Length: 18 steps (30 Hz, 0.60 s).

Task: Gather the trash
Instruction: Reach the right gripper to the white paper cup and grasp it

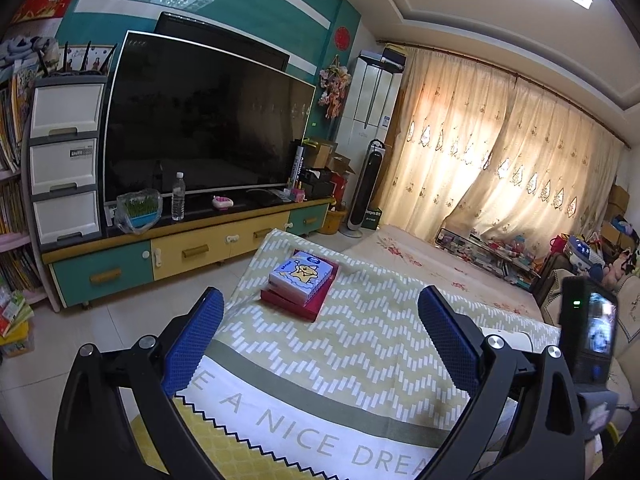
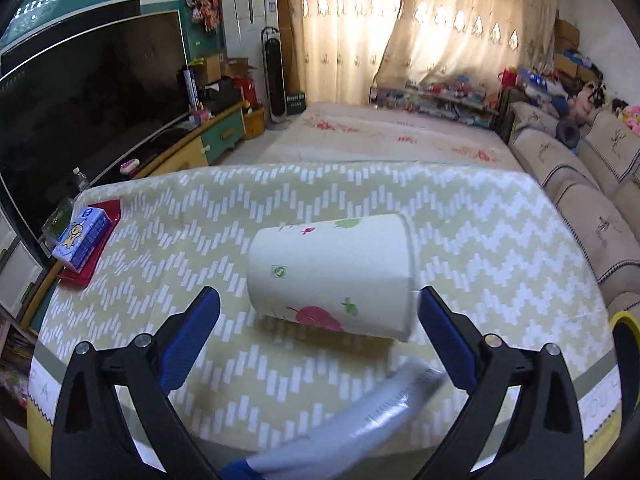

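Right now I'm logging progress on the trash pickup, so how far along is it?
Nothing looks collected yet. The paper cup lies on its side on the patterned cloth, ahead of the right gripper, whose jaws are open with nothing between them. The left gripper is open and empty too. No bin is in view. A blurred grey object crosses below the cup; I can't identify it. Grasping the cup remains.

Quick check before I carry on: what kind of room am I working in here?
Most likely a home living room: a big television on a low cabinet, a sofa along one wall, and long curtains across the window.
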Motion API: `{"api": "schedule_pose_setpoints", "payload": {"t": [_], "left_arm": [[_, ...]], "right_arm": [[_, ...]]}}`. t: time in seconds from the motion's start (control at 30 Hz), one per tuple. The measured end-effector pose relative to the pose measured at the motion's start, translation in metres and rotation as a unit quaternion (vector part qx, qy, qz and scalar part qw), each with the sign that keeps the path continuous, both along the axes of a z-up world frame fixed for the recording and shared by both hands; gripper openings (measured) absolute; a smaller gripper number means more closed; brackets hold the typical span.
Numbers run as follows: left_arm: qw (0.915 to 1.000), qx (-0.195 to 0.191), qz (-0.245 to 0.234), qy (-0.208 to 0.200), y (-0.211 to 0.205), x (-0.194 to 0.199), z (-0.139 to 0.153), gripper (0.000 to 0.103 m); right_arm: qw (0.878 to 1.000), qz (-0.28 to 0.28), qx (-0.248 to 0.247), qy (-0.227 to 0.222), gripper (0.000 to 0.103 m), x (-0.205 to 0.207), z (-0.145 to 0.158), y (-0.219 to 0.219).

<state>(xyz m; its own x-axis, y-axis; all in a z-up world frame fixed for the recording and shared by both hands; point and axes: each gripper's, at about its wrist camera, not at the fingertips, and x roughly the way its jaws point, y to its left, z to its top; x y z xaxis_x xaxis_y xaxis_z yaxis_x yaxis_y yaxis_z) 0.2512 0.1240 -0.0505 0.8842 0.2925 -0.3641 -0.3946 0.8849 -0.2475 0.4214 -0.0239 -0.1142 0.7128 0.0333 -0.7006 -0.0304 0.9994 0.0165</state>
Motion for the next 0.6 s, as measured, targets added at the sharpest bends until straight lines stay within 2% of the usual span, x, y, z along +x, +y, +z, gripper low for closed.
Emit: {"api": "schedule_pose_setpoints", "payload": {"t": [0.17, 0.2, 0.27, 0.43, 0.6], "left_arm": [[0.9999, 0.001, -0.008, 0.01, -0.004, 0.004, -0.004, 0.096], [0.9999, 0.003, -0.009, 0.01, -0.005, 0.005, -0.004, 0.096], [0.9998, 0.008, -0.011, 0.014, -0.008, 0.007, -0.005, 0.096], [0.9996, 0.013, -0.012, 0.02, -0.01, 0.009, -0.007, 0.096], [0.9994, 0.02, -0.014, 0.025, -0.013, 0.012, -0.008, 0.096]], "right_arm": [[1.0, 0.0, -0.003, 0.013, 0.094, 0.012, -0.01, 0.003], [1.0, -0.001, -0.005, 0.013, 0.091, 0.012, -0.011, 0.003], [1.0, -0.003, -0.003, 0.02, 0.076, 0.016, -0.013, 0.001], [1.0, -0.006, 0.001, 0.009, 0.075, 0.016, -0.01, -0.005], [1.0, 0.006, 0.012, -0.011, 0.075, -0.001, 0.008, -0.018]]}}
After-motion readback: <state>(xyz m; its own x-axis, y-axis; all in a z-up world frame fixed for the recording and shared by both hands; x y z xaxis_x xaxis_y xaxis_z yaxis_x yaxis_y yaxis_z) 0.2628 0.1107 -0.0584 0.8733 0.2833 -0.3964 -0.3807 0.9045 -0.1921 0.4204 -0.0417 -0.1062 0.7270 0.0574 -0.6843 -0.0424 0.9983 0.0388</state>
